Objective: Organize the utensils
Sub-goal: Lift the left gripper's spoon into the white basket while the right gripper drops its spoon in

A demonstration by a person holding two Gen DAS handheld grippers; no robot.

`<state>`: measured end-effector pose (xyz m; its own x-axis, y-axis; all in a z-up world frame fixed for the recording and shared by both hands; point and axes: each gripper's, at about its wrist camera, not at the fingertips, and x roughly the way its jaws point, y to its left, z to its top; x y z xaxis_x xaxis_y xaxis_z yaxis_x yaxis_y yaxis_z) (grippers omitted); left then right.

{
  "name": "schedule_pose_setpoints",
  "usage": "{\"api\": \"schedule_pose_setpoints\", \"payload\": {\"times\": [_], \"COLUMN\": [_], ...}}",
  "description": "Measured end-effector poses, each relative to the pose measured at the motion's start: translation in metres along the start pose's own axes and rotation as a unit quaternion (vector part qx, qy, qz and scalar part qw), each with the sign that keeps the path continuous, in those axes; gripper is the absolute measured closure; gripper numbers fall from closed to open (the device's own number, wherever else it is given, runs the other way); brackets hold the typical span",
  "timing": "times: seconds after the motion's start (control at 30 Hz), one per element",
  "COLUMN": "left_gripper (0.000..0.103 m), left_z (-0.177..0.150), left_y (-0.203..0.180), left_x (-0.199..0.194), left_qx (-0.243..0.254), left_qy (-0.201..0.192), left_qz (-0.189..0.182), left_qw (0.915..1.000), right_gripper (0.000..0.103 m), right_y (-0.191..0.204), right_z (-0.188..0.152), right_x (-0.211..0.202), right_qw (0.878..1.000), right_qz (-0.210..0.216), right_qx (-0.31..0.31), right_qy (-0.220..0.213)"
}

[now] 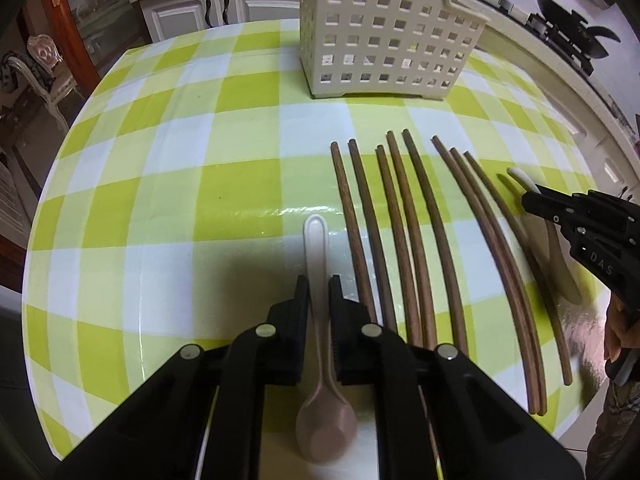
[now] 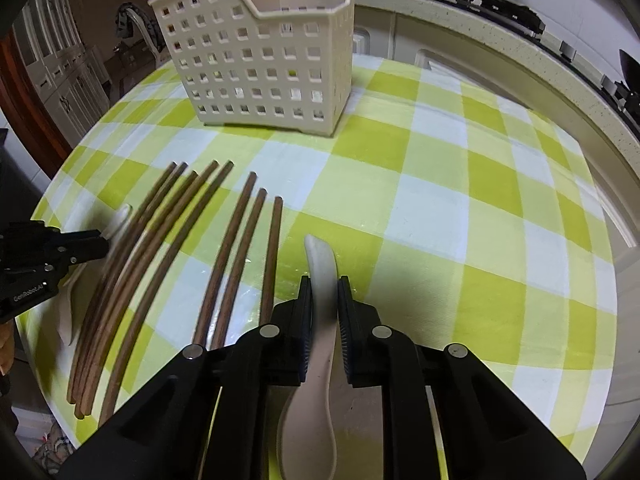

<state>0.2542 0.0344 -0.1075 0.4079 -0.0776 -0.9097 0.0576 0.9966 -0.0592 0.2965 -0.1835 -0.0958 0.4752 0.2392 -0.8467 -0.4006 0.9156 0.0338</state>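
Observation:
In the left wrist view my left gripper [image 1: 319,280] is shut on the handle of a pale spoon [image 1: 316,240], whose bowl lies near the camera. Several brown wooden chopsticks [image 1: 400,240] lie side by side to its right on the green-and-white checked tablecloth [image 1: 160,200]. Further right, my right gripper [image 1: 534,196] sits on a second white spoon [image 1: 564,280]. In the right wrist view that gripper [image 2: 324,280] is shut on the white spoon [image 2: 320,256], with the chopsticks [image 2: 224,264] to its left. A cream perforated utensil basket [image 2: 260,52] stands upright at the back.
The basket [image 1: 384,32] is at the far side of the round table. Beyond it are white cabinets [image 1: 192,12], a chair [image 1: 44,72] at left and a counter with a stove [image 1: 568,28] at right. A hand [image 1: 620,332] holds the right gripper.

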Motion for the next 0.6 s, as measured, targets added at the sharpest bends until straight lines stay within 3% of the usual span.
{"api": "schedule_pose_setpoints", "payload": {"times": [0.27, 0.43, 0.6], "left_gripper": [0.093, 0.093, 0.093], "left_z": [-0.001, -0.006, -0.01], "left_y": [0.003, 0.001, 0.003], "left_x": [-0.045, -0.077, -0.096], "left_qx": [-0.011, -0.006, -0.013], "left_qy": [-0.069, -0.131, -0.162], "left_qz": [-0.017, -0.018, -0.026], "left_qw": [0.9974, 0.9912, 0.9864], "right_gripper": [0.088, 0.088, 0.088], "right_y": [0.011, 0.019, 0.021], "right_z": [0.004, 0.005, 0.005], "right_x": [-0.04, -0.062, -0.078], "right_qw": [0.998, 0.995, 0.993], "right_qz": [0.005, -0.006, -0.003], "right_qx": [-0.009, -0.016, -0.012], "right_qy": [-0.057, -0.096, -0.12]}}
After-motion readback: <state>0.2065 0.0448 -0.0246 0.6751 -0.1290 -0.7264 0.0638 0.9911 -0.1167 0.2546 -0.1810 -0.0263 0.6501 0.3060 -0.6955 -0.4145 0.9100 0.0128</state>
